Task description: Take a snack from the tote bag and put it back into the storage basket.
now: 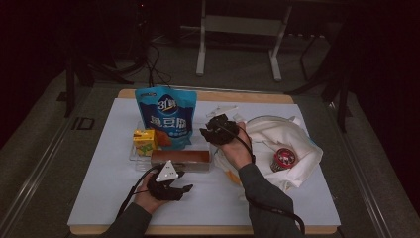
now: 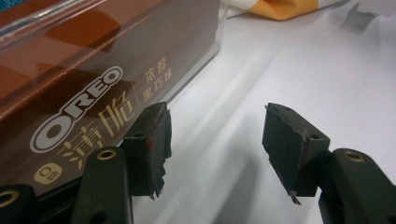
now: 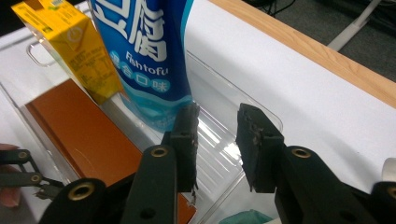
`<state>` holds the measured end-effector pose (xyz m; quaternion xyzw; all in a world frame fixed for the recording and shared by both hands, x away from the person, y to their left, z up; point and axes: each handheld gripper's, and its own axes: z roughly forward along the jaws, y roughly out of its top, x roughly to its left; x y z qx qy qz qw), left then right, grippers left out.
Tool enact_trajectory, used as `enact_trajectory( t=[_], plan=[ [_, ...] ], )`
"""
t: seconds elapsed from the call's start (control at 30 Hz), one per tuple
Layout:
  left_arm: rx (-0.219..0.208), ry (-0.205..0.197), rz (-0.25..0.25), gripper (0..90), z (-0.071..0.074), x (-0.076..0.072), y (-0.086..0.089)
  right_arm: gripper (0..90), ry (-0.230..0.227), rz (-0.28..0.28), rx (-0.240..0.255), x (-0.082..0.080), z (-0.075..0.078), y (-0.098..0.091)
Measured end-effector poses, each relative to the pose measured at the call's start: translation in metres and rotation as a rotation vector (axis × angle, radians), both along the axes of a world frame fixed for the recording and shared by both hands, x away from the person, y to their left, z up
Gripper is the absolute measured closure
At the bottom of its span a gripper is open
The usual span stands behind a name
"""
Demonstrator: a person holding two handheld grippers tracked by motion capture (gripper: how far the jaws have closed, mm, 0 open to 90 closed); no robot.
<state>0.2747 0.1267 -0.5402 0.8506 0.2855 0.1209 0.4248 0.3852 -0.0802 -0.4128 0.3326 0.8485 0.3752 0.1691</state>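
A blue fish tofu bag [image 1: 166, 116] [image 3: 149, 51] stands upright in a clear plastic tray [image 1: 133, 157] [image 3: 264, 114]. Beside it are a yellow juice carton [image 1: 144, 141] [image 3: 70, 46] and a brown Oreo box [image 1: 180, 158] [image 2: 79, 74] [image 3: 84, 135] lying along the tray's near side. My left gripper [image 1: 181, 187] [image 2: 215, 119] sits low on the white mat just in front of the Oreo box, open, with nothing between its pads. My right gripper [image 1: 208, 131] [image 3: 217, 114] hovers over the tray's right end beside the blue bag, jaws apart and empty.
A white cloth bag [image 1: 282, 139] lies at the right with a red-topped can [image 1: 284, 158] on it and something orange [image 1: 230, 176] [image 2: 280, 7] under its near edge. The white mat [image 1: 277, 198] covers a wooden table [image 1: 237, 96]. Cables trail from both grippers.
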Motion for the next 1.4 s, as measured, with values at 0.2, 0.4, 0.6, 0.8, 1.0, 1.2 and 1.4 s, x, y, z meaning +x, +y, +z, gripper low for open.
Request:
enact_trajectory(
  t=[0.2, 0.4, 0.6, 0.8, 1.0, 1.2, 1.4],
  plan=[
    [-0.001, 0.002, 0.0, 41.4, 0.0, 0.0, 0.0, 68.6, -0.007, 0.001, -0.005, -0.003, 0.006, -0.005],
    [0.001, -0.001, 0.001, 41.4, 0.0, 0.0, 0.0, 68.4, -0.012, -0.002, -0.016, -0.005, 0.006, -0.014],
    [-0.004, 0.003, 0.001, 41.2, 0.0, 0.0, 0.0, 68.4, -0.007, -0.014, -0.016, -0.006, 0.009, -0.031],
    [-0.001, 0.002, 0.002, 41.2, 0.0, 0.0, 0.0, 68.2, -0.007, -0.021, -0.023, -0.008, 0.01, -0.039],
    [-0.004, 0.002, 0.004, 41.2, 0.0, 0.0, 0.0, 67.6, -0.003, -0.014, -0.036, -0.014, 0.007, -0.049],
    [-0.003, 0.002, 0.003, 41.2, 0.0, 0.0, 0.0, 67.6, 0.001, -0.022, -0.042, -0.016, 0.005, -0.06],
    [-0.005, 0.002, 0.002, 41.2, 0.0, 0.0, 0.0, 67.6, 0.003, -0.037, -0.041, -0.019, 0.006, -0.073]
  ],
)
